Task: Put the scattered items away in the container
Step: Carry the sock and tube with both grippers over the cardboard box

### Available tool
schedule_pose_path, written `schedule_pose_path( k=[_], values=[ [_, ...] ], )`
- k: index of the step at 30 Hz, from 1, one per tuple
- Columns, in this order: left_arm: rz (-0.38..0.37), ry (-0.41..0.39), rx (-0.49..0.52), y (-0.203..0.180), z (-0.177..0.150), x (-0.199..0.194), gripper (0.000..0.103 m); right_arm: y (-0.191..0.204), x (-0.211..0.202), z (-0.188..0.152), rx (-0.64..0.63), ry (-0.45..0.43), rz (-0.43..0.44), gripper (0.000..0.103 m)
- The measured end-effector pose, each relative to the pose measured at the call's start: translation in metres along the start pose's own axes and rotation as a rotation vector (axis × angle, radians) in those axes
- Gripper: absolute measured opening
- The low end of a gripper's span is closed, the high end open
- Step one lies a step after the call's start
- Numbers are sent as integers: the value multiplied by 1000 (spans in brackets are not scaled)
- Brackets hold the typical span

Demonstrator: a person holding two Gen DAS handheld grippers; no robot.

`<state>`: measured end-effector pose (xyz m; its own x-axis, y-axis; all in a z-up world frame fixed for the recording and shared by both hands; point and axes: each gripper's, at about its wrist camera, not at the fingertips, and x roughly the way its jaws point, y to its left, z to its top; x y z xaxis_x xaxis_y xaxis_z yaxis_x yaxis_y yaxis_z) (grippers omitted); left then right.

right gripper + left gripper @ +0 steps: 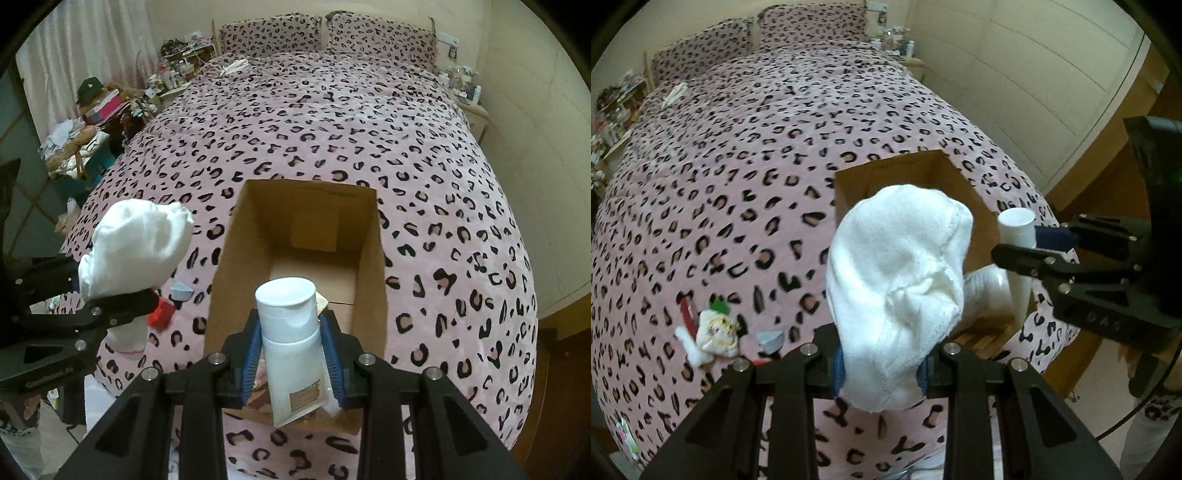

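Note:
My left gripper [882, 369] is shut on a white sock [897, 273], held above the bed just left of the open cardboard box [971, 195]. It also shows in the right wrist view [110, 306] with the sock [133, 247]. My right gripper [291, 354] is shut on a white tube with a flip cap [291, 339], held over the near end of the box [221, 280]. In the left wrist view the right gripper [1034, 247] holds the tube [1017, 229] beside the box.
On the pink leopard bedspread [775, 147] lie a small plush toy [716, 332], a grey-blue piece [770, 339] and a red item [161, 314]. A white cloth [236, 66] lies near the pillows. Cluttered shelves [92, 122] stand left of the bed, a wall right.

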<state>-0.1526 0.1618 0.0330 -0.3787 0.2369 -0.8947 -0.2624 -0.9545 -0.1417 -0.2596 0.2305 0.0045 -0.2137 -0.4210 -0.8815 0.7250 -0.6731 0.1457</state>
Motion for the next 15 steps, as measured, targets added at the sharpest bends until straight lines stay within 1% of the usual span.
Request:
schedule_pose_path(
  k=[5,8,15],
  values=[
    [-25,25,10,-11,21,19,29,-19,8,7,29,22,6,32],
    [-45,44,-2,-16,33,35,29,-29,14,14,49,29,13,32],
    [-73,68,5,-30,46,61,29,-45,33,37,88,38,36,32]
  ],
)
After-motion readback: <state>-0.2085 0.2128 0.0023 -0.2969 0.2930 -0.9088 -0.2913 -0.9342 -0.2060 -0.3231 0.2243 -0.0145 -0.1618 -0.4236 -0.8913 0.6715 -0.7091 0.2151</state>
